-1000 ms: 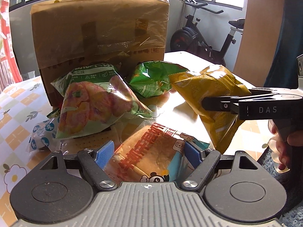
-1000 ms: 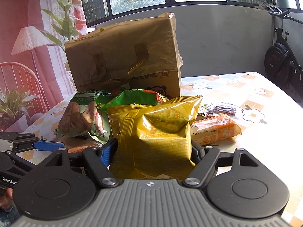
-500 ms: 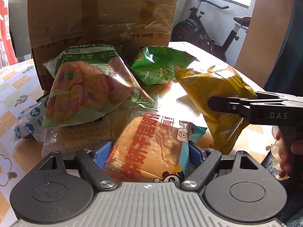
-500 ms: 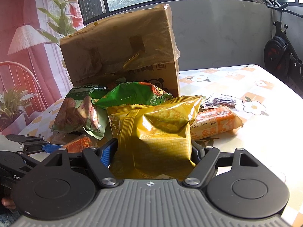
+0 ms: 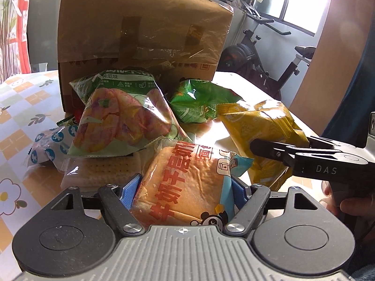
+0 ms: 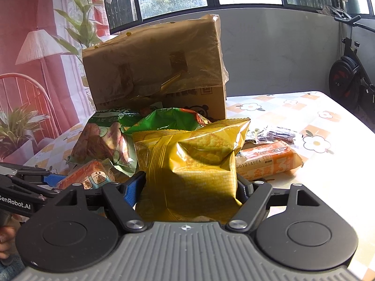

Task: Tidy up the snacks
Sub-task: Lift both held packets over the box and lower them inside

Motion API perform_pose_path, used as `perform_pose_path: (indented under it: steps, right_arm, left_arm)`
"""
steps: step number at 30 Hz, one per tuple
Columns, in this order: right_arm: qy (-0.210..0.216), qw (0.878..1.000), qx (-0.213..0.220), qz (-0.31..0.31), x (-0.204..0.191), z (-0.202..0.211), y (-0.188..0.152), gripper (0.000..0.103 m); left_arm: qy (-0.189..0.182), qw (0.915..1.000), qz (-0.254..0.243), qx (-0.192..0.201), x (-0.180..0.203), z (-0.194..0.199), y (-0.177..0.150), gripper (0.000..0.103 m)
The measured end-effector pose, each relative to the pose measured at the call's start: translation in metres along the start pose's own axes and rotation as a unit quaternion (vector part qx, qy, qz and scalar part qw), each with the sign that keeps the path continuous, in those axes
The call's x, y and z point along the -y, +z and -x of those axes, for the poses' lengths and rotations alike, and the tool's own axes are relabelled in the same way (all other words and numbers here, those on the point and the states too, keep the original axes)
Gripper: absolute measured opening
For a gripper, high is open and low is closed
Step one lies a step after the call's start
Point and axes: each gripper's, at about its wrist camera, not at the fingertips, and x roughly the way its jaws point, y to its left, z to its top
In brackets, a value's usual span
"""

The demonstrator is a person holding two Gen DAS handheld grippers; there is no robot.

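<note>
While my left tongs (image 5: 185, 187) close in on the bread pack (image 5: 185, 182), its orange wrapper fills the gap between the blue pads (image 5: 131, 190), which press on both of its sides. That pack lies low over the table (image 5: 21, 117), in front of a cracker pack (image 5: 103, 171) and a blue-dotted packet (image 5: 49, 147).

My right tongs (image 6: 189, 185) are clamped on the yellow bag (image 6: 194, 164), which stands upright between the pads and bulges above them. From the left camera that bag sits just right of the bread pack, with the right tongs' black finger (image 5: 276, 151) across its side.

Behind both, a pale green chip bag (image 5: 124, 117) and a darker green bag (image 5: 199, 103) lean at the mouth of the box (image 5: 140, 35), which lies on its side. On the right camera's right side, an orange bar (image 6: 267, 161) and a dark clear packet (image 6: 276, 135) lie on the flowered cloth, apart from the pile.
</note>
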Motion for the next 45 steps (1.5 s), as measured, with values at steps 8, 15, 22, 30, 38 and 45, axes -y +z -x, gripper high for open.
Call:
perform_pose_path:
  steps: [8, 15, 22, 30, 38, 45]
  right_arm:
    - [-0.005, 1.000, 0.008, -0.006, 0.005, 0.004, 0.001, 0.077]
    - [-0.003, 1.000, 0.004, -0.011, 0.007, 0.001, 0.000, 0.077]
    - [-0.003, 1.000, 0.007, -0.015, 0.009, 0.002, 0.000, 0.077]
    - [-0.004, 1.000, 0.012, -0.015, 0.009, 0.004, -0.001, 0.077]
    - [-0.004, 1.000, 0.013, -0.018, 0.010, 0.004, -0.001, 0.077]
    - [-0.003, 1.000, 0.017, -0.022, 0.011, 0.005, -0.001, 0.077]
  left_arm:
    - [0.009, 0.9997, 0.000, 0.022, -0.001, 0.013, 0.001, 0.078]
    - [0.012, 0.9996, -0.001, 0.027, 0.001, 0.015, 0.001, 0.078]
    - [0.015, 0.9993, 0.000, 0.034, 0.002, 0.017, 0.000, 0.077]
    - [0.018, 0.9988, 0.000, 0.045, 0.003, 0.023, 0.000, 0.077]
    - [0.022, 0.9983, -0.003, 0.054, 0.004, 0.027, 0.000, 0.077]
    - [0.022, 0.9976, -0.013, 0.065, 0.006, 0.032, -0.002, 0.077]
